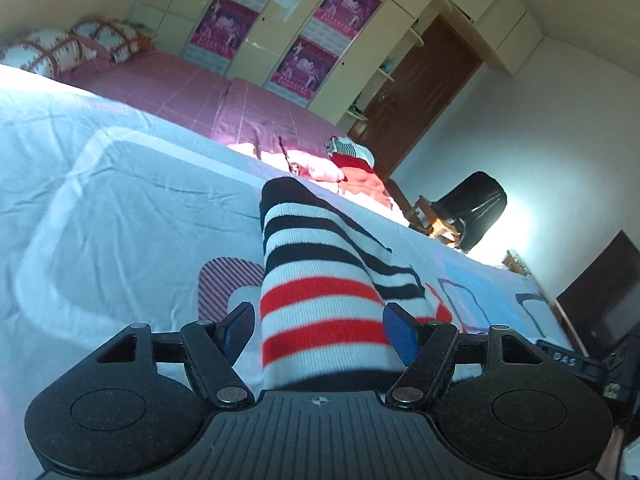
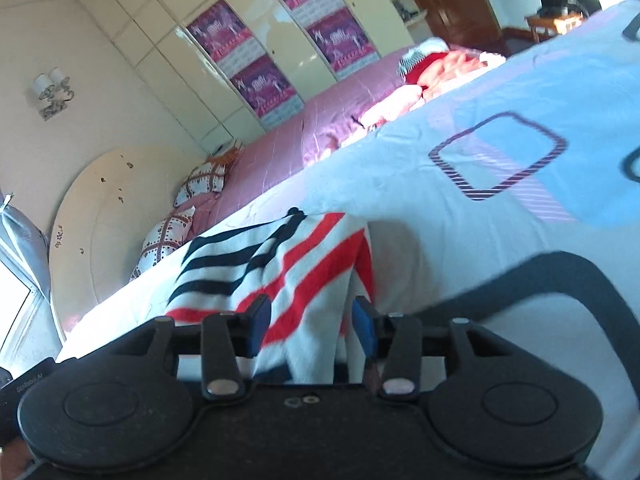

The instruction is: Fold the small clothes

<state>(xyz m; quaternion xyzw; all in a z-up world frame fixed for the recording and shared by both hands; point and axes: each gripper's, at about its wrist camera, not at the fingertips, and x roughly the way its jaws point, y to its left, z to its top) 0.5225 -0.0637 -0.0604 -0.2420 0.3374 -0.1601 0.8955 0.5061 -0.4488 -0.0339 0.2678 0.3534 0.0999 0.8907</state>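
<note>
Striped garment (image 1: 320,312) lies on the pale bedsheet (image 1: 100,200) w/ each end between spread jaws: left gripper (image 1: 320,332) and right gripper (image 2: 308,328) both wide apart, neither pinching the cloth.

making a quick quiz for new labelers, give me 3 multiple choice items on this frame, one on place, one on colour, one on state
1. Where does the striped garment lie?
A. on the pale blue bedspread
B. on the black chair
C. on the pillows

2. Which stripe colours does it show on white?
A. green and yellow
B. red and dark navy
C. pink and purple

3. How do the left gripper's jaws stand?
A. shut tight with nothing between
B. apart, with the garment between them
C. out of view

Answers:
1 A, the left wrist view shows it spread on the bedspread.
2 B, red bands lie near the gripper and dark ones farther off.
3 B, a blue pad sits on each side of the cloth.
</note>
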